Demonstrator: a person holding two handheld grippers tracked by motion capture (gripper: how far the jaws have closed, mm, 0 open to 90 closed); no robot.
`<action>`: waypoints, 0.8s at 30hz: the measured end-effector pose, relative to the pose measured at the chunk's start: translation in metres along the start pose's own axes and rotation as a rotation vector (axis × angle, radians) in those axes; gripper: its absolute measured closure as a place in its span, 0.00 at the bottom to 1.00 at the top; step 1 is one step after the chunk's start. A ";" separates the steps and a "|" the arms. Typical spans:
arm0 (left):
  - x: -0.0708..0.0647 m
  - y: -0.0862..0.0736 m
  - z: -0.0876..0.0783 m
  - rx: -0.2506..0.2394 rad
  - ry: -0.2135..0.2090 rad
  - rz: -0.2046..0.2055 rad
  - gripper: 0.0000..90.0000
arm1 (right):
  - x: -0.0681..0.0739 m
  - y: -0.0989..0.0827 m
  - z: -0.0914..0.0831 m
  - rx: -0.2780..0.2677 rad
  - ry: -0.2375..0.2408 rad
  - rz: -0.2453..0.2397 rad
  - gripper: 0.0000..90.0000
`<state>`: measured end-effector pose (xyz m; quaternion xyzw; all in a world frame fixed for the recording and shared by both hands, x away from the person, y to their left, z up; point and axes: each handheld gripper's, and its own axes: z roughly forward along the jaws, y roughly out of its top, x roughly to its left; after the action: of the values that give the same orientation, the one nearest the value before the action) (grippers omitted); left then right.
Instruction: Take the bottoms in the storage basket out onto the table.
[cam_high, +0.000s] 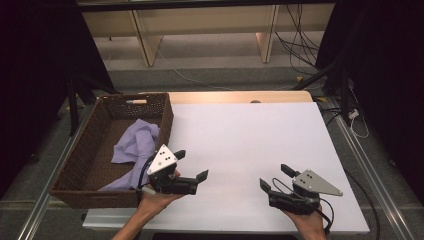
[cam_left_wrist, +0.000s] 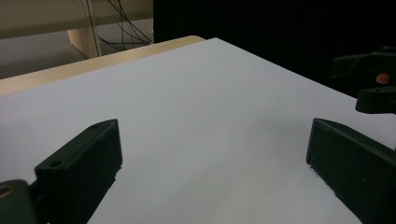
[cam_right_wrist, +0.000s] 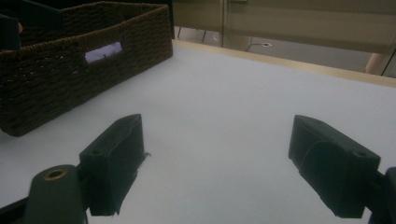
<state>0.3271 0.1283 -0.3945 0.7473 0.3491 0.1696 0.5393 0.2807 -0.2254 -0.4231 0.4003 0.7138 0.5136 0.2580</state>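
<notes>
both the left gripper (cam_high: 192, 164) and right gripper (cam_high: 275, 177) hover empty, jaws apart, near the tabletop's (cam_high: 250, 135) front edge, the lilac cloth (cam_high: 135, 142) lying in the basket (cam_high: 100, 115) at the left edge.

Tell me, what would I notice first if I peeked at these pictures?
Probably the dark brown wicker basket at the table's left edge, with a crumpled lilac cloth lying inside it. Next, the two black grippers held low over the white tabletop: the left gripper just beside the basket, the right gripper near the front right. Both are open and hold nothing.
</notes>
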 end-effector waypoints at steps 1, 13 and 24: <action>0.000 0.000 0.000 0.000 0.000 0.000 0.04 | 0.000 0.000 0.000 0.000 0.000 0.000 0.21; 0.020 0.009 -0.004 0.034 0.063 -0.017 0.04 | 0.001 0.000 0.001 0.014 0.008 0.004 0.22; 0.045 0.018 -0.015 0.039 0.133 -0.067 0.04 | 0.002 0.000 0.002 0.014 0.012 0.001 0.22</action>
<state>0.3559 0.1672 -0.3778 0.7325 0.4124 0.1939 0.5057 0.2811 -0.2233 -0.4241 0.3991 0.7188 0.5111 0.2506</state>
